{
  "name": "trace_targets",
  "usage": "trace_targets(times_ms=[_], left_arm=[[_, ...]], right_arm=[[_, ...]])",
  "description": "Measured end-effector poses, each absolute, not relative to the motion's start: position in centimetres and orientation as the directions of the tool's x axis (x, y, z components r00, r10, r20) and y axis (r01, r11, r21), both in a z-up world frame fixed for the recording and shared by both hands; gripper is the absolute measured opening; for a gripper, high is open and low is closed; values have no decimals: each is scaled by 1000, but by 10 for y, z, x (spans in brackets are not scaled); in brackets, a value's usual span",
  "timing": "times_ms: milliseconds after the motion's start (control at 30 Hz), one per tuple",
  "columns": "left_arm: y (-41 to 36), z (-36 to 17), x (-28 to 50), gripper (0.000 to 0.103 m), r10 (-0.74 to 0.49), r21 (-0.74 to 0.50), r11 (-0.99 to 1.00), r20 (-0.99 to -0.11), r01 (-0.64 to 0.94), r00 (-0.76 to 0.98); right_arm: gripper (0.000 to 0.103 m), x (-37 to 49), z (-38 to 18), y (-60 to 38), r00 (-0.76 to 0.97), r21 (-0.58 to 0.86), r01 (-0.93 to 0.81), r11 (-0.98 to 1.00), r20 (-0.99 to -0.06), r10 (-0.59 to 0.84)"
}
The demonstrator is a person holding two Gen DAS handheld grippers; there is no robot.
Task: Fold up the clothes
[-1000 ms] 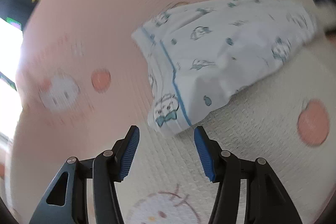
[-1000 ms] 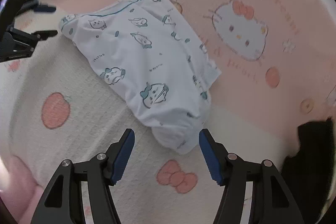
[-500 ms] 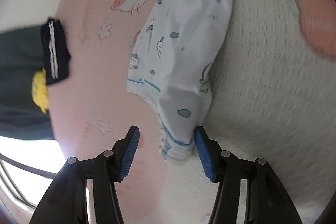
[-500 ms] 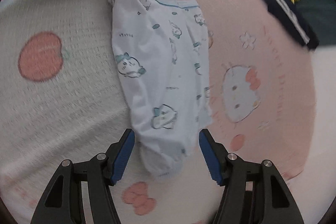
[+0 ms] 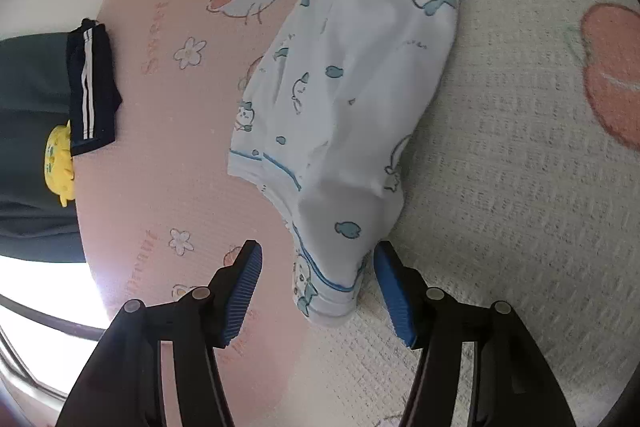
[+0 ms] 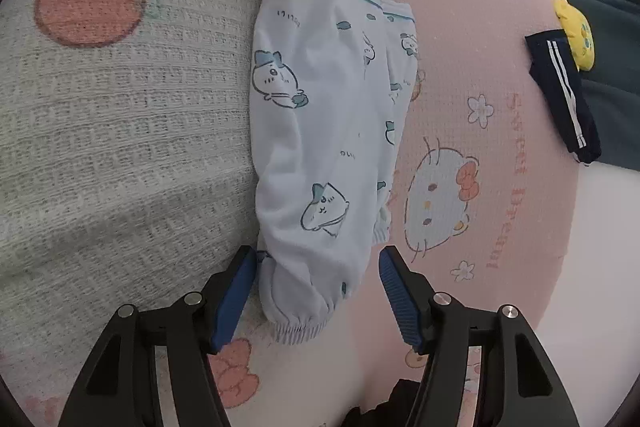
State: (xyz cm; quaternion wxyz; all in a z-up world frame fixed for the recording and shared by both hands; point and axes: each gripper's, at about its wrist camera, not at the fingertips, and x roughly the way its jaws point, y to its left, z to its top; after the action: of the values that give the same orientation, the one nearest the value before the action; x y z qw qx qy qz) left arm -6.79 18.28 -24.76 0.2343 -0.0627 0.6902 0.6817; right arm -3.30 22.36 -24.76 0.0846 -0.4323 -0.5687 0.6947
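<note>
A small white garment [image 5: 352,87] printed with blue cartoon animals lies lengthwise on the bed, along the seam between pink and white bedding. Its blue-trimmed hem corner sits between the blue pads of my left gripper [image 5: 317,247]. Those jaws are opening and the pads do not press the cloth. In the right wrist view the same garment [image 6: 320,107] stretches away from me. Its elastic-cuffed end lies between the jaws of my right gripper [image 6: 317,251], which stand open; the left pad [image 6: 234,299] is close against the cloth.
A pink cat-print blanket [image 5: 180,147] meets a white waffle blanket [image 5: 520,187] with orange fruit shapes. At the bed's edge lie a folded navy garment with white stripes [image 5: 90,87] and a yellow plush toy [image 5: 60,163]. Dark cloth [image 6: 384,403] shows under the right gripper.
Both wrists have rolled and both grippers have come down toward the garment's two ends, which now lie between their jaws. The garment itself has stayed in place.
</note>
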Motion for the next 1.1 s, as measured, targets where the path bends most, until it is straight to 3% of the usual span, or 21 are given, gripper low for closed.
trace_targets(times_ms=[200, 333, 400, 467, 533, 767, 967, 1100], left_arm=[[194, -261, -72, 56, 281, 959, 140, -279, -248, -918], [200, -258, -81, 54, 260, 938, 135, -344, -319, -902], [200, -258, -85, 44, 252, 919, 135, -393, -370, -884], [201, -259, -89, 15, 238, 890, 133, -455, -435, -858], [201, -261, -90, 9, 234, 875, 116, -484, -470, -843], [209, -244, -107, 8, 184, 791, -125, -574, -599, -798], [213, -239, -111, 8, 148, 741, -276, -597, -612, -789], [211, -224, -126, 8, 133, 611, -441, -680, -658, -721]], right_arm=[[63, -49, -243, 232, -622, -867, 344, -360, -497, 605], [63, -51, -246, 230, -632, -875, 353, -332, -485, 605], [50, -48, -247, 229, -626, -858, 373, -351, -513, 587], [22, -43, -252, 227, -615, -835, 391, -388, -550, 565], [11, -36, -263, 221, -628, -850, 400, -344, -527, 572], [11, -41, -258, 222, -603, -839, 371, -399, -544, 583], [10, -37, -249, 228, -619, -822, 319, -471, -558, 553], [10, -38, -239, 232, -609, -795, 274, -541, -579, 542]])
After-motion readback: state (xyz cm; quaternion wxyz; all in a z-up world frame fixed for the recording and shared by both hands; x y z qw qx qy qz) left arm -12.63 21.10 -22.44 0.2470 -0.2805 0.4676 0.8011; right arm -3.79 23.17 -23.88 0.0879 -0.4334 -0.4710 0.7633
